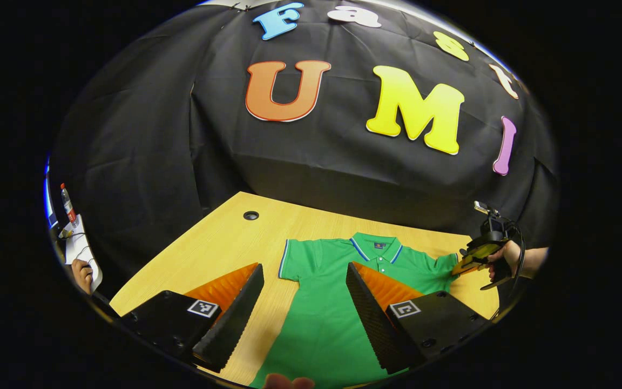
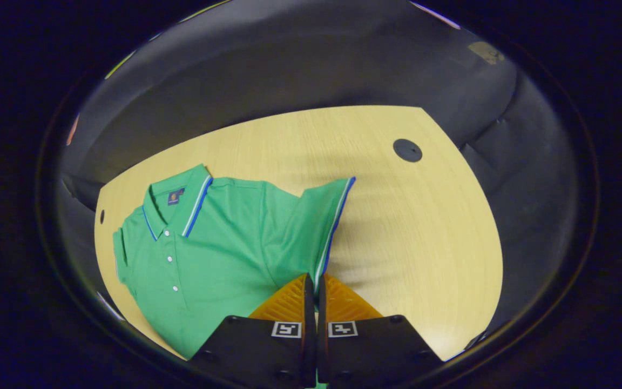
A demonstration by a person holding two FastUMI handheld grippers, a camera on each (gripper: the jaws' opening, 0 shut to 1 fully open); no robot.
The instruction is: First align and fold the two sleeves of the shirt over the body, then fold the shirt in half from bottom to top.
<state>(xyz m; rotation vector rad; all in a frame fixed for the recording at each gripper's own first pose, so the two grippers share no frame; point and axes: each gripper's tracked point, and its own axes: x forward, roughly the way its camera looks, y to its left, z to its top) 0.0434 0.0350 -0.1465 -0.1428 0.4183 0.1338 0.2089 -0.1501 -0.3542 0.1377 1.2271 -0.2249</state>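
Green shirt (image 1: 338, 302) lies flat on the table (image 1: 219, 243), collar toward the far wall. Left gripper (image 1: 304, 313) hovers over the shirt's body, fingers spread wide, holding nothing. Right gripper (image 2: 315, 302) has its fingers pinched together on a sleeve (image 2: 324, 227) hem, lifting it off the table.

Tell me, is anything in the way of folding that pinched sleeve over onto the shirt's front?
Nothing visible. The right gripper is shut on the sleeve, and the shirt front beside it lies bare on the table. The left gripper hovers open over the lower body.
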